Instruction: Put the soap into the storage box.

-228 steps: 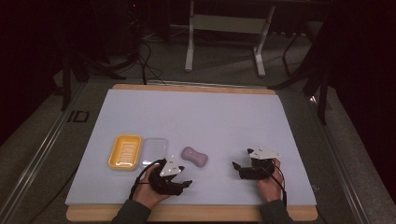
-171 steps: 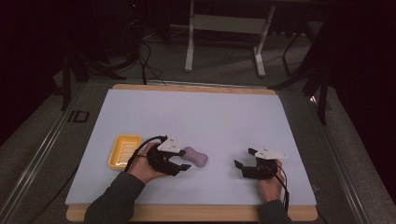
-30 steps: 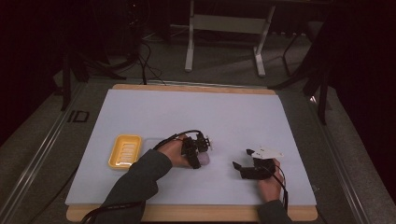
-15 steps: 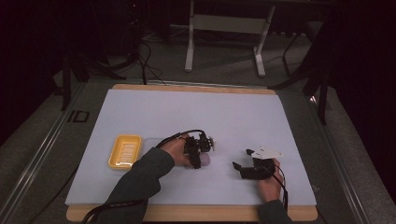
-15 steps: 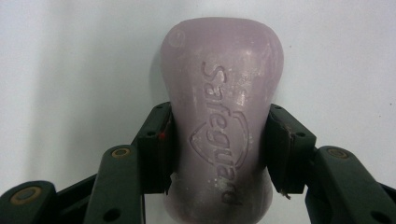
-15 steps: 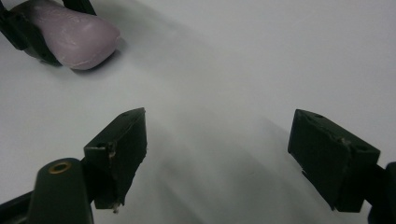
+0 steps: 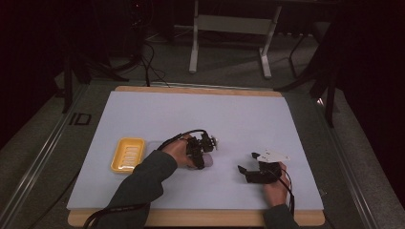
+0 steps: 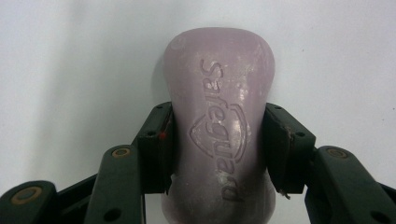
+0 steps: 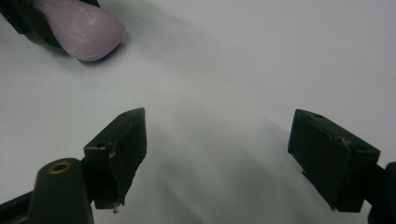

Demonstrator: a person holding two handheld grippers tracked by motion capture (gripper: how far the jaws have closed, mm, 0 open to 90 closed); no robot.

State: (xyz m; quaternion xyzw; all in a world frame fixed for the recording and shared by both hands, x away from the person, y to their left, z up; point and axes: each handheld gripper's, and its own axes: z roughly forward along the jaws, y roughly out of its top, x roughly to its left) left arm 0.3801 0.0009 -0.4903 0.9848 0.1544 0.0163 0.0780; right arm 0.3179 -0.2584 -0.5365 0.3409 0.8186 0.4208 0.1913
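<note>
White table mat under everything. Yellow soap dish at its left, ridged inside, apparently with nothing in it, though small and dim from above. Beside it, a pale clear lid, hard to make out. Left gripper clamped on the waist of the lilac soap bar, pads pressed on both sides, bar lying on the mat right of the dish. Right gripper near the mat's front right, jaws spread wide, holding nothing, well apart from the bar.
</note>
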